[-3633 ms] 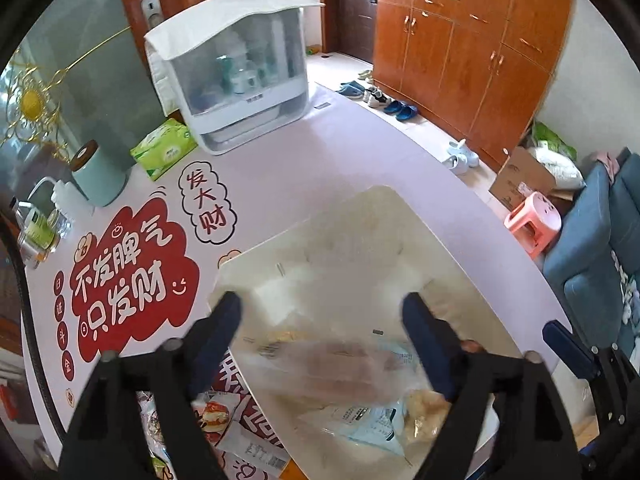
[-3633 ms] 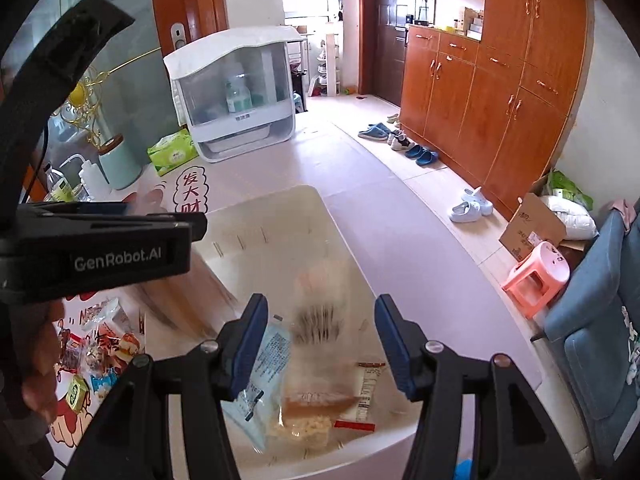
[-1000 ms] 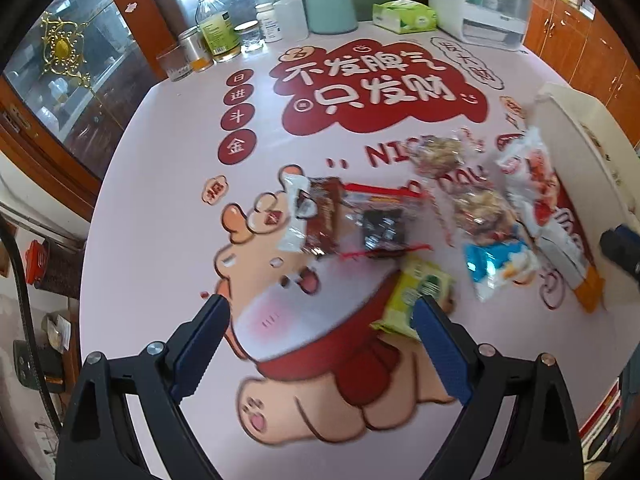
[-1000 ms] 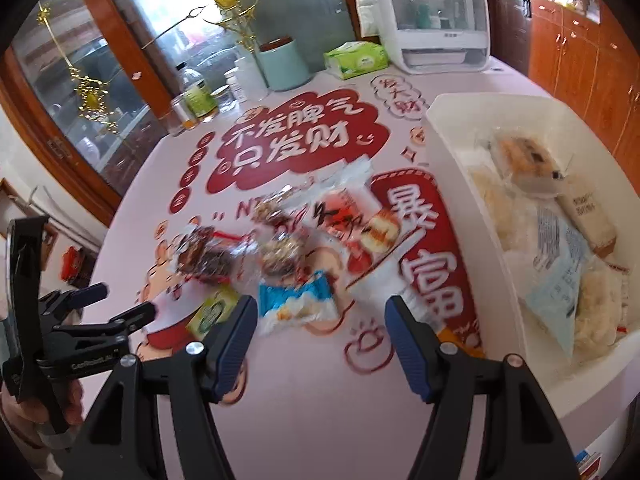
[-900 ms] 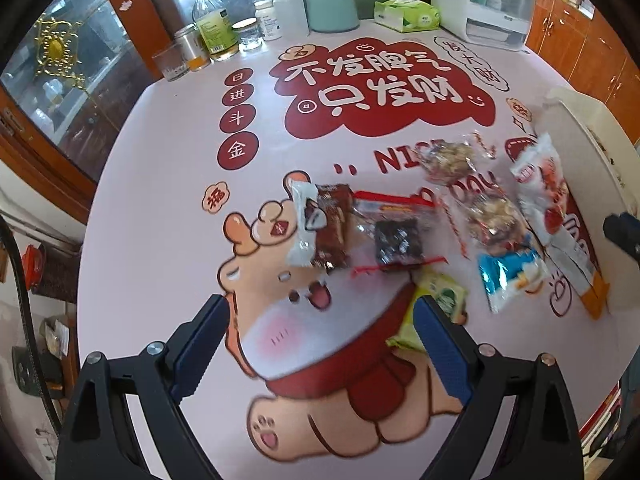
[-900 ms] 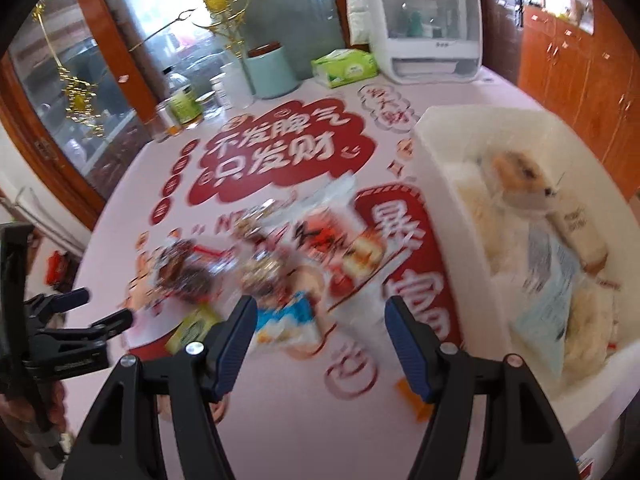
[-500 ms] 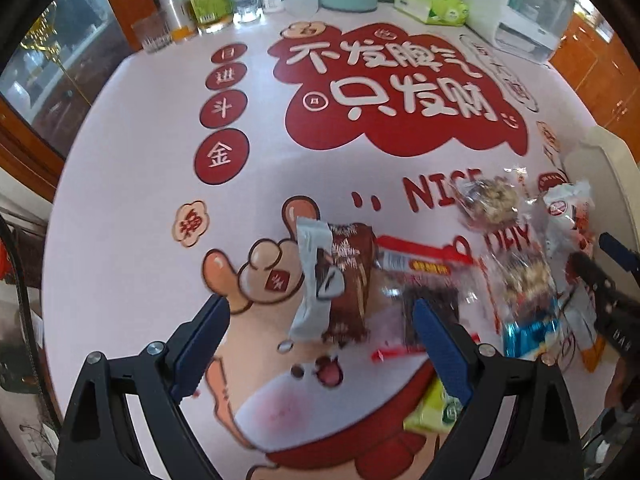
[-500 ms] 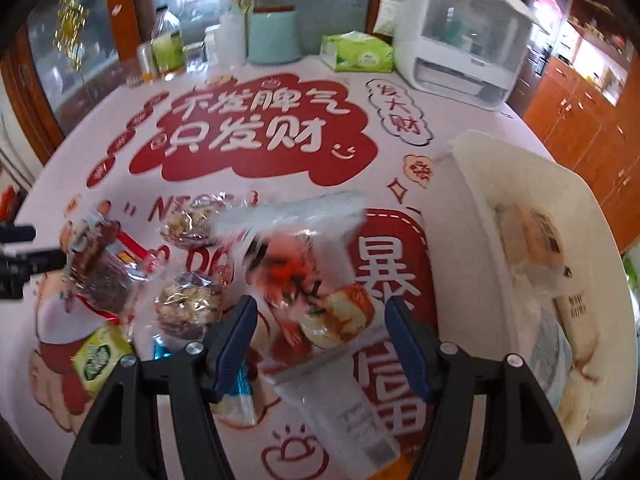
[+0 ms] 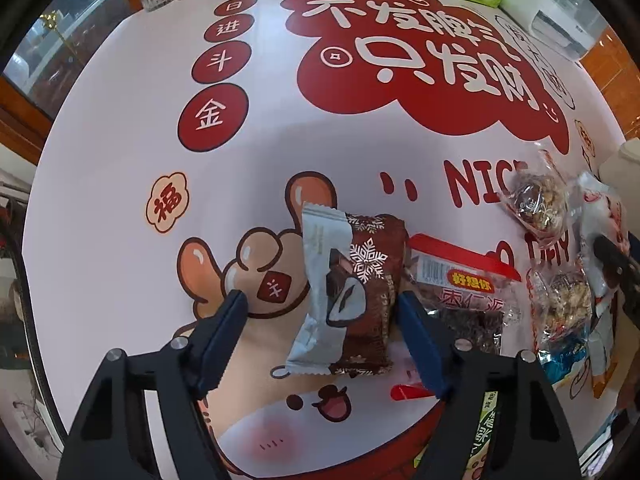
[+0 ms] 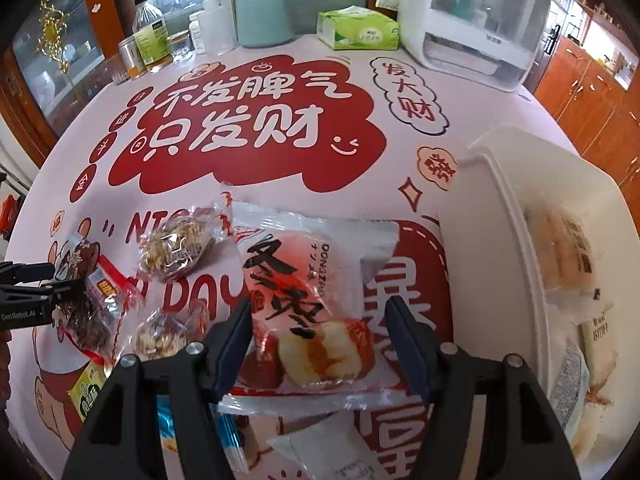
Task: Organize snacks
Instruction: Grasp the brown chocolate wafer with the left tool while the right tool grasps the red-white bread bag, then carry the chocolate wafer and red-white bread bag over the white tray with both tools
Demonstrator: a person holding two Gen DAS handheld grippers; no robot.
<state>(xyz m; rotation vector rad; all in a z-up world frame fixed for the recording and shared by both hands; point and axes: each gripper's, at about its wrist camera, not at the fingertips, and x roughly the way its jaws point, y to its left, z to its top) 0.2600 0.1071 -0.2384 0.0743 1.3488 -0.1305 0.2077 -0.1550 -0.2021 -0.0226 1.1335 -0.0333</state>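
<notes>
left tongs (image 9: 322, 312) closing around the brown snack (image 9: 360, 292) (not gripping); right tongs (image 10: 320, 330) open over the red-printed packet (image 10: 312, 296).

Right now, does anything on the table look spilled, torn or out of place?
Nothing looks spilled or torn. Loose snack packs, such as the brown pack and the red-and-white pack, lie scattered and overlapping on the table beside the white bin, which already holds some.

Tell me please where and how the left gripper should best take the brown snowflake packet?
Grip the brown snowflake packet across its puffy middle, coming straight down. It lies flat, long axis running away from the left gripper, whose fingers already straddle both long edges.
</notes>
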